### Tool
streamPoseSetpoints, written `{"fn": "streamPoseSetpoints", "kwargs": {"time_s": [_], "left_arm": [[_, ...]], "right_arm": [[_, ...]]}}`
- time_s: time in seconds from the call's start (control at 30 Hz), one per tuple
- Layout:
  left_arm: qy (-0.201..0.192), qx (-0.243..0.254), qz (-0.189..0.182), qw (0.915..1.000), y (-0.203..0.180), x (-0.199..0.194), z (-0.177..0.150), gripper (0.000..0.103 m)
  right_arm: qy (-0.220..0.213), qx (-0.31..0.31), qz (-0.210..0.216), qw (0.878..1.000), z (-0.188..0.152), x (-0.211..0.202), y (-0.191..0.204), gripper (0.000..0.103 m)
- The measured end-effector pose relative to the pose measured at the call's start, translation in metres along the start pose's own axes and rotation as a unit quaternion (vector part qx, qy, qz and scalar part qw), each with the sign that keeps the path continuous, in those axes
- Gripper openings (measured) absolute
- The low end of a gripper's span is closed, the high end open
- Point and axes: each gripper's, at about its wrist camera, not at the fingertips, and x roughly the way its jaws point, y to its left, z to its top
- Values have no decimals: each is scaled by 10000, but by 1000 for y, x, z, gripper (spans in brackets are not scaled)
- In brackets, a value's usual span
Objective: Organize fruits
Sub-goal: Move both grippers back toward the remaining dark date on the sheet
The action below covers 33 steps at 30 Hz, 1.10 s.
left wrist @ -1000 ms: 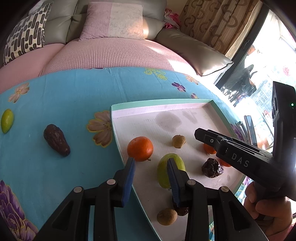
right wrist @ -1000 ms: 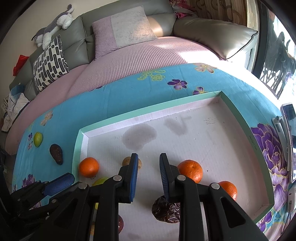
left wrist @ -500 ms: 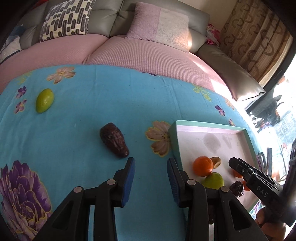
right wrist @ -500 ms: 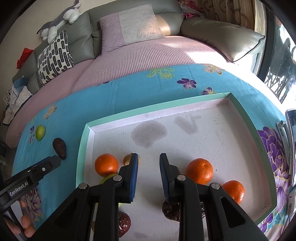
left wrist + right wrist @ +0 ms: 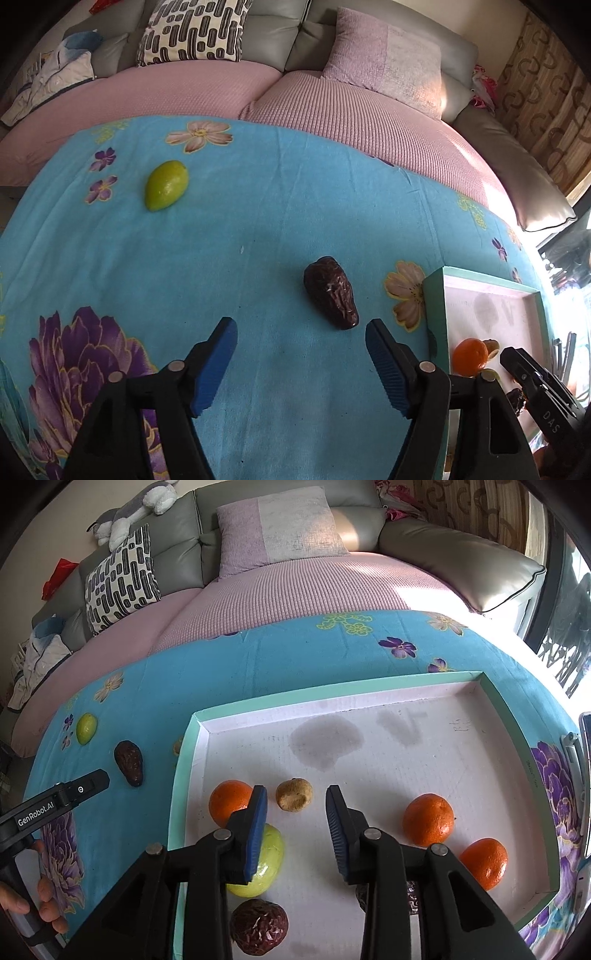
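Wrinkled dark date (image 5: 331, 293) and green fruit (image 5: 166, 184) lie outside tray (image 5: 183, 760).

A wrinkled, matt dark-brown date (image 5: 331, 292) is lying on fuzzy turquoise flowered cloth (image 5: 229, 240). A smooth, glossy green oval fruit (image 5: 166, 184) is catching light. Ribbed blue pads (image 5: 384, 363) are lining matt black plastic fingers.
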Motion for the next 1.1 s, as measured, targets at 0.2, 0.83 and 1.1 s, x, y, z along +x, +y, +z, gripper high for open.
{"fn": "streamPoseSetpoints", "kwargs": {"time_s": [0.2, 0.83, 1.1], "left_arm": [[-126, 88, 337, 9993, -1, 1, -1, 97], [-280, 219, 709, 9968, 2, -1, -2, 103], [-362, 286, 830, 9955, 10, -5, 2, 103]], "right_arm": [[-64, 61, 3, 10000, 1, -2, -2, 72], [-567, -255, 4, 9981, 0, -10, 10, 97], [-491, -209, 162, 9984, 1, -4, 18, 97]]}}
